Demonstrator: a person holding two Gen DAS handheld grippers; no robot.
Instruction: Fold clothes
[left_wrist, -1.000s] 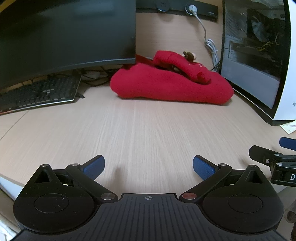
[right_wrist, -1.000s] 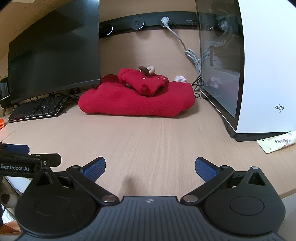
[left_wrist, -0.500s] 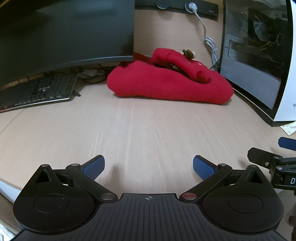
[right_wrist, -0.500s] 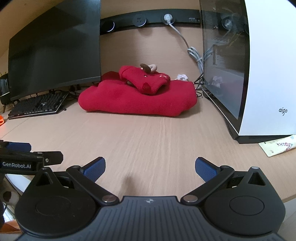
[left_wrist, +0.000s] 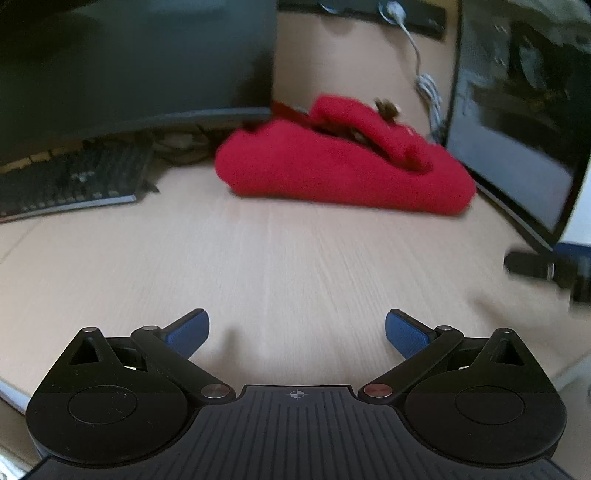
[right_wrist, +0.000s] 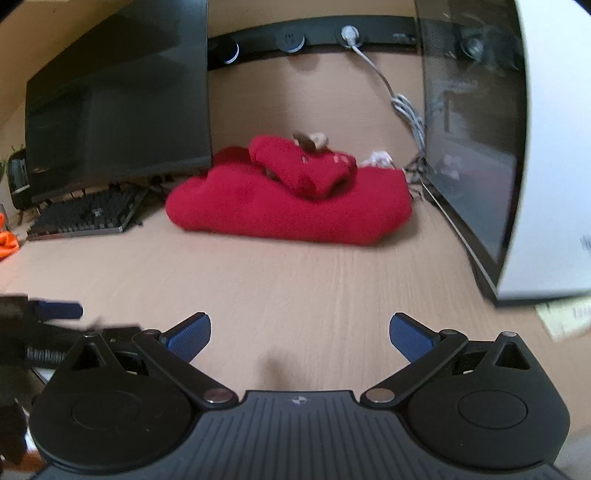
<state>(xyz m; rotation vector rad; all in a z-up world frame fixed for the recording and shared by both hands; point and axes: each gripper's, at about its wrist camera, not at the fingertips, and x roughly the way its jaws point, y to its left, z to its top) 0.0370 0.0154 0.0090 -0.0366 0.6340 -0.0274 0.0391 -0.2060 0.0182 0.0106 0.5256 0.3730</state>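
Observation:
A red fleece garment lies bunched at the back of the wooden desk, a rolled red part with a small brown piece resting on top. My left gripper is open over bare desk, well short of the garment, nothing between its blue pads. My right gripper is open too, also over bare desk in front of the garment. Each gripper shows blurred at the edge of the other's view: the right gripper, the left gripper.
A dark monitor and a black keyboard stand to the left. A white computer case with a glass side stands to the right, a white cable behind. Paper lies by the case; something orange is far left.
Both grippers have moved forward over the desk toward the red garment, which now looks larger. Both views are motion-blurred. The jaws stay open.

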